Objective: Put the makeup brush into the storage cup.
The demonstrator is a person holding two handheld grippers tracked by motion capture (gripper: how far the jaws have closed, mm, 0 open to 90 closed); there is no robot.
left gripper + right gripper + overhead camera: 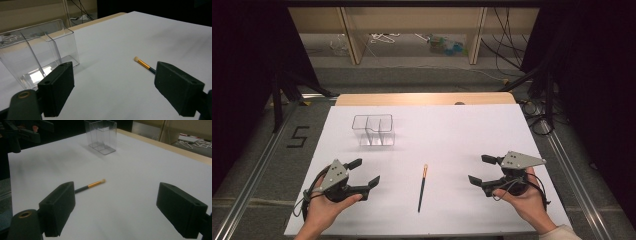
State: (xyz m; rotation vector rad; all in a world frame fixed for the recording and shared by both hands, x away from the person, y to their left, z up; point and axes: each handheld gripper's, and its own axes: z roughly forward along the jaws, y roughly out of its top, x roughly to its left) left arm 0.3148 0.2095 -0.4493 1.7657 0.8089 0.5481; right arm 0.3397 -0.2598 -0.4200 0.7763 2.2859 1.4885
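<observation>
Plainly, the makeup brush [422,187] lies flat near the counter's [472,135] front edge, midway between both claws, touching neither. The left claw [366,172] and right claw [478,169] stand released, gripping nothing. In each gripper view a jaw hides the brush's dark handle end. A clear divided organizer [373,129] stands toward the far left corner, its walls hard to trace.

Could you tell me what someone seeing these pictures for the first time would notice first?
Most likely the two black grippers, the left gripper and the right gripper, held with jaws wide open near the front corners of the white table. Between them lies a slim makeup brush with an orange-gold ferrule, its pale tip pointing away from the person. Farther back on the left stands a clear plastic organizer with dividers, empty.
</observation>
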